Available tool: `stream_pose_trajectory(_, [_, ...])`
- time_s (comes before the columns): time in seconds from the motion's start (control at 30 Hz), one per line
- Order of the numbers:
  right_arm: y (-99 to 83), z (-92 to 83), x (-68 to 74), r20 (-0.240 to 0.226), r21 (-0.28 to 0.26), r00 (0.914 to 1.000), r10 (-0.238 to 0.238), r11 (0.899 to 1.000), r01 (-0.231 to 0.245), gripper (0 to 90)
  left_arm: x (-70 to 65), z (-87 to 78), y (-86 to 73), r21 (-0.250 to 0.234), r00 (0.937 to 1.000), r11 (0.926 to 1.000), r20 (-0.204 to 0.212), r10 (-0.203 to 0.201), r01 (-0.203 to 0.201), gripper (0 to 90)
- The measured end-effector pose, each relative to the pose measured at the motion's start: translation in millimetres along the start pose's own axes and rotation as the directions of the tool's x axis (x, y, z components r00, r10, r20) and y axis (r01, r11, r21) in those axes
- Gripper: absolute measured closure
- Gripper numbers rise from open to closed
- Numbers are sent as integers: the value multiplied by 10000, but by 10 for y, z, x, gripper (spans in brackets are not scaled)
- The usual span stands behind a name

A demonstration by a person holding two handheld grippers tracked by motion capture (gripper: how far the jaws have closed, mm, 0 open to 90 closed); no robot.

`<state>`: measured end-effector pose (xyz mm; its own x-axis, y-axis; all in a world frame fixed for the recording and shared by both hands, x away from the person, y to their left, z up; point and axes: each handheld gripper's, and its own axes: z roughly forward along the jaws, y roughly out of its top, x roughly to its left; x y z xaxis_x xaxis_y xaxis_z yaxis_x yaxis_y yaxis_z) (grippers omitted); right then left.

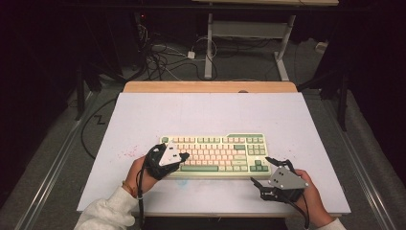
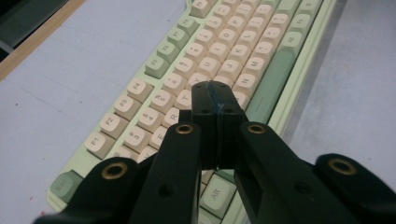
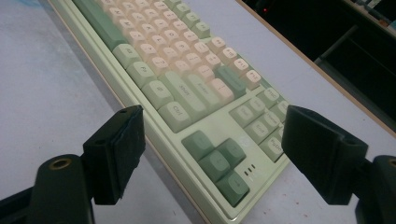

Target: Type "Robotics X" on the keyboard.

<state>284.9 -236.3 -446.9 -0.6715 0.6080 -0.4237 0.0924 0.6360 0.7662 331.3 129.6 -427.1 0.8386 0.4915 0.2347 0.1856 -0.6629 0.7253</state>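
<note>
White worktop [image 1: 143, 115] carries a green-and-cream keyboard [image 1: 215, 154], long axis left to right. Your left claw [image 1: 181, 157], clenched empty, hovers over its left keys; your right claw [image 1: 266, 170], released, faces its near right corner.
</note>
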Motion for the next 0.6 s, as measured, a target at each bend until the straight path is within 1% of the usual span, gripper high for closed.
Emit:
stream_pose_trajectory(0.13, [1,-1,-1,7,-8,10000,18,10000,-18,222,-58,-23,15,23,9995,9997,200,233,-233,876])
stream_pose_trajectory(0.3, [1,4,6,-4,5,10000,-43,10000,43,222,-98,-40,6,37,9986,9992,356,389,-391,876])
stream_pose_trajectory(0.37, [1,5,5,-10,4,10000,-26,10000,26,222,-105,-36,-3,55,9986,9992,366,387,-390,877])
stream_pose_trajectory(0.43, [-1,6,7,-9,14,10000,-17,10000,17,222,-124,-29,-6,133,9982,9985,275,533,-536,877])
stream_pose_trajectory(0.5, [-2,6,8,-17,30,10000,-28,10000,28,223,-129,-19,-6,146,9977,9984,408,549,-555,877])
stream_pose_trajectory(0.6, [0,6,8,-24,18,10000,-49,10000,49,223,-133,-5,-13,221,9972,9981,492,559,-571,877])
